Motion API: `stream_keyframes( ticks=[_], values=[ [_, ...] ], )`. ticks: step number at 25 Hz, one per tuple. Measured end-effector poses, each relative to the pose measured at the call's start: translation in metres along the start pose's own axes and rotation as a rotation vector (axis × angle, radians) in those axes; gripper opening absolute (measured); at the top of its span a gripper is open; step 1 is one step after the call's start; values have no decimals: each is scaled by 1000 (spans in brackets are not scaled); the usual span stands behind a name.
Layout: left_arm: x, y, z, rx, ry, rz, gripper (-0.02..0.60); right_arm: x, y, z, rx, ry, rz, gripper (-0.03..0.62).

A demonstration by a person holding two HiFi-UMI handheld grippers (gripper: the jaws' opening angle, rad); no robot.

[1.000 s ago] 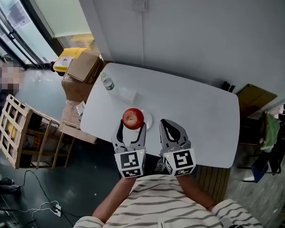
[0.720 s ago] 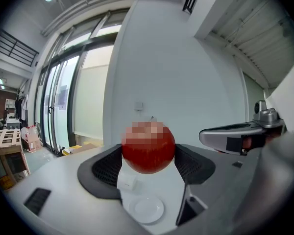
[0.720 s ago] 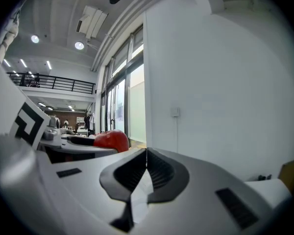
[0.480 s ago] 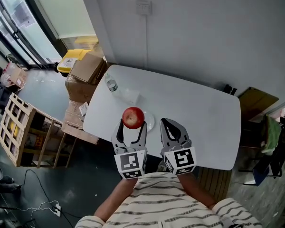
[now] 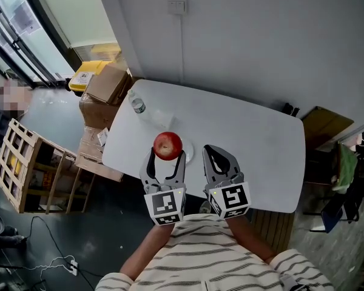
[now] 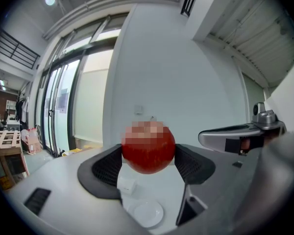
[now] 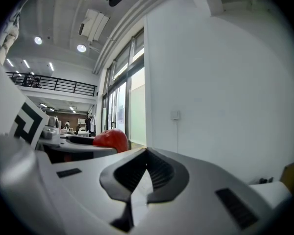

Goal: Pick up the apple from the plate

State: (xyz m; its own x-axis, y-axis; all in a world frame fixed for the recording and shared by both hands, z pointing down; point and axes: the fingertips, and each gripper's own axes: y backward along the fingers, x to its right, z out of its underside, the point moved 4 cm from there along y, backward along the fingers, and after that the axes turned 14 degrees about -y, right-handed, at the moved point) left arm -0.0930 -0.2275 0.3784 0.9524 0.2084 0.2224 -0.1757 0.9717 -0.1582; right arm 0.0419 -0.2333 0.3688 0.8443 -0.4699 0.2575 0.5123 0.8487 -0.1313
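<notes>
A red apple [image 5: 168,145] is clamped between the pads of my left gripper [image 5: 167,153] and held in the air above the table. In the left gripper view the apple [image 6: 148,151] sits squarely between both dark pads, well above the small white plate [image 6: 148,213]. From the head view, the plate [image 5: 189,155] peeks out just right of the apple, and it is bare. My right gripper [image 5: 211,150] hovers beside the left one with its jaws closed together and nothing in them. The right gripper view shows the apple [image 7: 110,140] off to the left.
The white table [image 5: 249,138] carries a water bottle [image 5: 136,105] at its far left corner and a small clear box [image 5: 162,121] behind the plate. Cardboard boxes [image 5: 106,83], a yellow bin [image 5: 88,73] and a wooden crate [image 5: 24,168] stand left of the table.
The left gripper has risen slightly with the apple still in it. The right gripper has barely moved.
</notes>
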Motion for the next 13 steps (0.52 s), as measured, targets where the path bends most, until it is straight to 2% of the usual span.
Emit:
stream_keyframes(
  ticks=[13],
  values=[
    [-3,3,5,8,1,-11,344,-2,2,5,-1,4,2,12]
  ],
)
